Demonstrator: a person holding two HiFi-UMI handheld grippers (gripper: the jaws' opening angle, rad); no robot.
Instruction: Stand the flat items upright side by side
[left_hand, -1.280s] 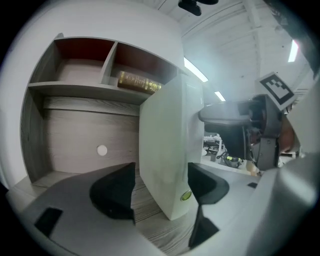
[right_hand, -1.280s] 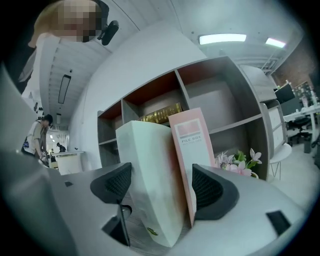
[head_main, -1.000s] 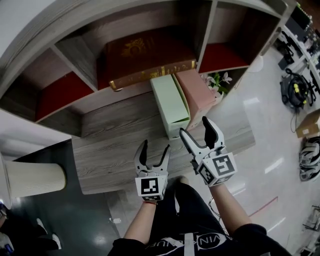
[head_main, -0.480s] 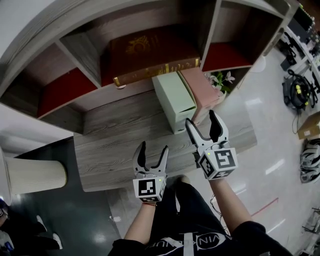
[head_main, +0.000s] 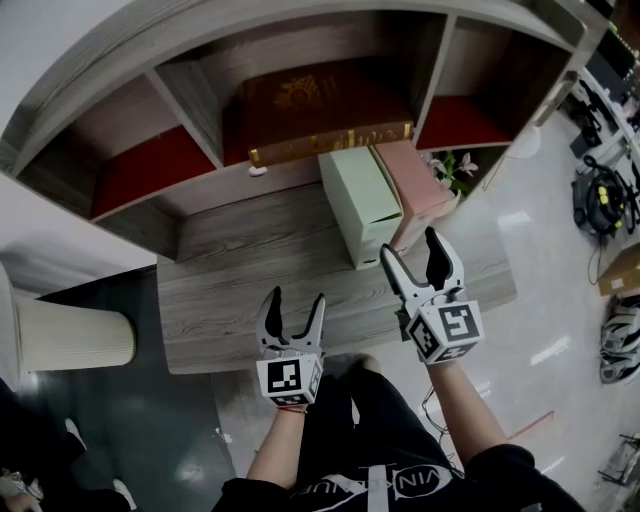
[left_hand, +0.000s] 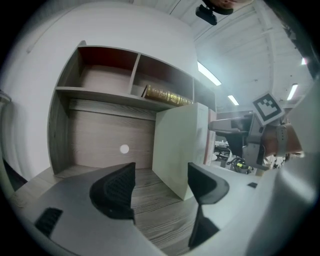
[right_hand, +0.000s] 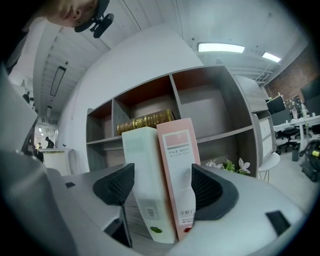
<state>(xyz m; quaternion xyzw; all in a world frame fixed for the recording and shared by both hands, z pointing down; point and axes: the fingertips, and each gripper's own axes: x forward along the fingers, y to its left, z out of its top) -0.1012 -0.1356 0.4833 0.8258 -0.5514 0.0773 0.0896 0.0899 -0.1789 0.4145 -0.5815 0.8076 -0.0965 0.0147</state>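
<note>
Left gripper (head_main: 294, 297) spread, empty, shifted away from file boxes (head_main: 360, 205), right gripper (head_main: 410, 245) spread, facing them

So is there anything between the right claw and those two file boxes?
Nothing visible. The right claw, jaws open, faces the green file box and the pink file box, which stand upright side by side on the wooden desk. Nothing lies between claw and boxes.
</note>
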